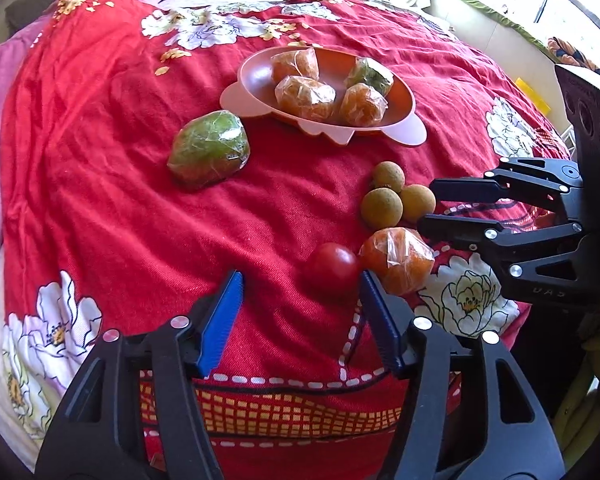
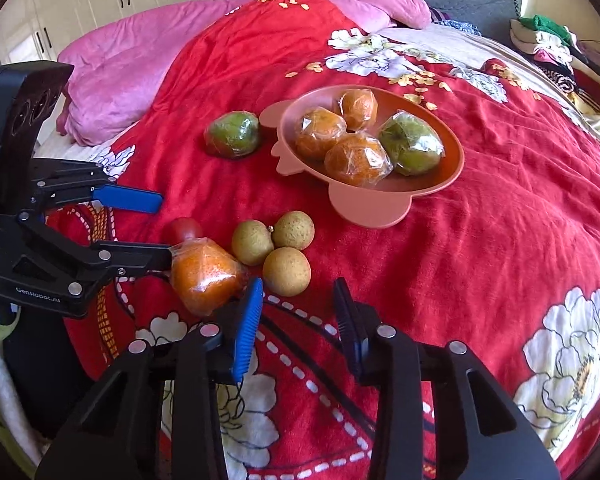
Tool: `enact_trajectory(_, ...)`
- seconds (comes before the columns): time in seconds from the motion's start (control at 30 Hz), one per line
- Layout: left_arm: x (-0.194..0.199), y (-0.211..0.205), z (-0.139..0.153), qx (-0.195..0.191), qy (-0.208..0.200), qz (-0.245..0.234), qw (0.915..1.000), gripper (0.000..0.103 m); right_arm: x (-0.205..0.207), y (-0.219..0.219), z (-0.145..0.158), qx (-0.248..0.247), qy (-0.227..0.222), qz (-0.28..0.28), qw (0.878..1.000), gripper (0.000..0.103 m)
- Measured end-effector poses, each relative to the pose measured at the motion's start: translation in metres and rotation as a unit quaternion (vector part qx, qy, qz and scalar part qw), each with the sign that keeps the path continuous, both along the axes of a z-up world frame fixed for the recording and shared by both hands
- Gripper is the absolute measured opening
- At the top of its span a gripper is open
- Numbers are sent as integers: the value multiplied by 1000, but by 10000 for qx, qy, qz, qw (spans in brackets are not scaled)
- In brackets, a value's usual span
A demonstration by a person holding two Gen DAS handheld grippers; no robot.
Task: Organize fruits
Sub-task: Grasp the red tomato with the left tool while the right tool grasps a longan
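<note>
The tomato (image 1: 332,270) near the bed's (image 1: 140,200) front edge is smooth, soft, bruisable; grip its middle lightly; left gripper (image 1: 300,292) half-spread, right gripper (image 2: 298,300) narrow, both empty.

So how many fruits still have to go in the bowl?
Four wrapped fruits already sit in the pink bowl. Neither gripper holds anything; both are open. Six remain on the red blanket: the green wrapped fruit, three brown round fruits, the tomato and a wrapped orange.
</note>
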State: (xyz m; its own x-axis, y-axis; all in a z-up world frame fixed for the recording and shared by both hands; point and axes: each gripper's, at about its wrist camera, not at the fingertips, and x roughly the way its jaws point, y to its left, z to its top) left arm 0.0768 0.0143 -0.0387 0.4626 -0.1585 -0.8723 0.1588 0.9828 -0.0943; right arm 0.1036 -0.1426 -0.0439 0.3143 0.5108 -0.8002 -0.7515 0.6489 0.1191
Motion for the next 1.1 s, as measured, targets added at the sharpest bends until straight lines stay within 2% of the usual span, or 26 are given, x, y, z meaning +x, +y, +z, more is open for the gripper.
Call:
enact_trajectory(0.5,12,-10,-1,101,-47,-289,9995,37,10,9,-5,66,62,138,9999,25)
enact_trajectory(0.6,16,-15,-2,65,-46,-478,9988,24,11,6,-4,140,121,94,9998,24)
enact_trajectory(0.63,17,-18,-4,60,-12,-566,9984,22,11,6,-4,154,131,80,9998,24)
enact_trajectory(0.7,22,-20,-8,95,22,-626,9980,22,12,5,-4,177,161,54,9997,24)
enact_trajectory(1.0,25,-10,-8,-298,105,-473,9984,22,12,2,-2,255,189,15,9995,24)
enact_trajectory(1.1,22,-8,-3,-320,60,-416,9986,22,12,-2,1,290,186,-53,9994,24)
